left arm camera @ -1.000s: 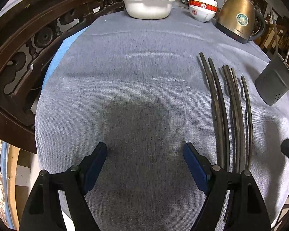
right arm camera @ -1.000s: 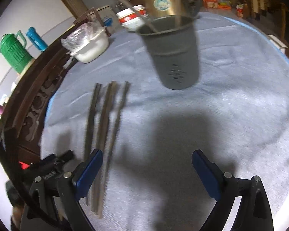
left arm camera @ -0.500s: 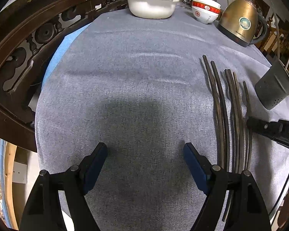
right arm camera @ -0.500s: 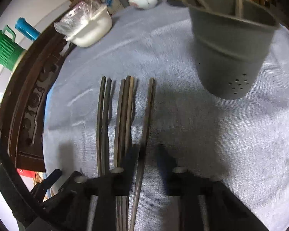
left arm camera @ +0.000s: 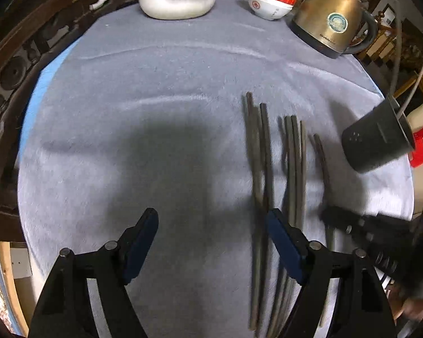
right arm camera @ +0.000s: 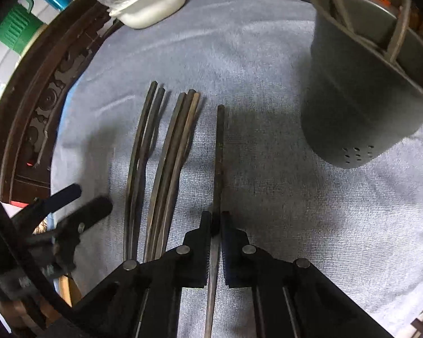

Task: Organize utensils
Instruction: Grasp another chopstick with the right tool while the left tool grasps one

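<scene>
Right tool: jaws drawn in tight on a single chopstick, having just been closing; the stick passes between the pads near its lower end, in the lower centre of the right wrist frame. Its long axis runs straight up the frame from the tool, in line with the fingers, and it appears to lie flat on the grey cloth of the tabletop.

Left tool: jaws wide, closing slightly, nothing between them. Lower centre of the left wrist frame, over bare cloth; the right-hand pad stands just beside the nearest loose sticks.

Loose chopsticks: five, in a pair and a trio, left of the held one in the right wrist frame, all roughly parallel to it, ends toward the top of the frame.

Grey holder: upper right of the right wrist frame, upright on the cloth, already holding a few utensils. It lies up and to the right of the held stick's far end, apart from it. The right tool is clearly the nearer of the two.

Judgement: the coming move turns on raising the stick from lying flat to standing before it enters the holder's mouth.

Pose: both tools point steeply down at the tabletop.

Background, top of frame: white dish, bowls, brass-coloured kettle.
</scene>
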A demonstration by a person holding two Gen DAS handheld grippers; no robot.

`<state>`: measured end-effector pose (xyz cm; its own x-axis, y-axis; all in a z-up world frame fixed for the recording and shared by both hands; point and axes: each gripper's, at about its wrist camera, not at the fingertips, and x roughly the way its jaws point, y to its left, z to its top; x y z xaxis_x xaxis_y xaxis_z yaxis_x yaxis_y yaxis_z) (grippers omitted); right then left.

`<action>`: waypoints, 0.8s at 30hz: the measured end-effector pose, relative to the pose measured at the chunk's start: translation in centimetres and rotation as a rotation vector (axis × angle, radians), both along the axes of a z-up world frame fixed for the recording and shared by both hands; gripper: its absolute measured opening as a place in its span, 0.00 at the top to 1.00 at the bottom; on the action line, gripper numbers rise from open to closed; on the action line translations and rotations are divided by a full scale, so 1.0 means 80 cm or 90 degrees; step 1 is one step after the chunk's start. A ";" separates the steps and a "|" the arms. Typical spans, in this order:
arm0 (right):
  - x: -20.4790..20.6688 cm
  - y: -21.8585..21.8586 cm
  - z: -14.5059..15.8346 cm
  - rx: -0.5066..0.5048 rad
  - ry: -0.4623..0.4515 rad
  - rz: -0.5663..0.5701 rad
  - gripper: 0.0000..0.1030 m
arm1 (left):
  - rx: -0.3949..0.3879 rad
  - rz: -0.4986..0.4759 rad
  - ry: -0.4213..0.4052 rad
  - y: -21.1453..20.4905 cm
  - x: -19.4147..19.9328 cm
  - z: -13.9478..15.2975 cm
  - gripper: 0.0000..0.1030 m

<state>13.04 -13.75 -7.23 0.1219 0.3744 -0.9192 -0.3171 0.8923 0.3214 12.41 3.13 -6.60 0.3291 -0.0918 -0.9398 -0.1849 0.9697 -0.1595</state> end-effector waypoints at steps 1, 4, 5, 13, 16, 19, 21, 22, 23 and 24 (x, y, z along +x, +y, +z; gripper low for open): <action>0.000 -0.003 -0.001 0.011 0.001 -0.003 0.92 | -0.006 -0.002 0.007 -0.002 0.006 -0.001 0.28; -0.002 -0.012 -0.004 0.035 0.003 -0.010 0.92 | -0.012 0.004 0.039 -0.007 0.028 -0.008 0.36; -0.002 -0.013 -0.005 0.039 0.002 -0.010 0.92 | -0.011 0.004 0.056 -0.010 0.032 -0.013 0.46; -0.001 -0.035 -0.006 0.081 0.006 -0.013 0.92 | -0.004 -0.001 0.088 -0.003 0.042 -0.024 0.91; 0.001 -0.037 -0.007 0.089 0.011 -0.011 0.92 | -0.018 -0.026 0.108 0.006 0.035 -0.026 0.91; 0.004 -0.039 -0.008 0.088 0.022 -0.007 0.92 | -0.025 -0.054 0.149 0.010 0.032 -0.030 0.91; 0.009 -0.035 -0.006 0.072 0.032 0.004 0.92 | -0.033 -0.037 0.160 0.016 0.036 -0.032 0.87; 0.012 -0.032 -0.005 0.062 0.040 0.011 0.91 | -0.038 -0.027 0.161 0.021 0.040 -0.032 0.84; 0.017 -0.026 -0.004 0.050 0.047 0.017 0.91 | -0.042 -0.013 0.161 0.026 0.047 -0.033 0.78; 0.019 -0.022 -0.002 0.037 0.050 0.025 0.91 | -0.049 -0.003 0.160 0.031 0.052 -0.034 0.77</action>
<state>14.55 -15.52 -7.39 0.0341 0.4305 -0.9020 -0.3229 0.8588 0.3977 16.61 5.58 -9.36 0.0853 -0.1667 -0.9823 -0.2231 0.9577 -0.1819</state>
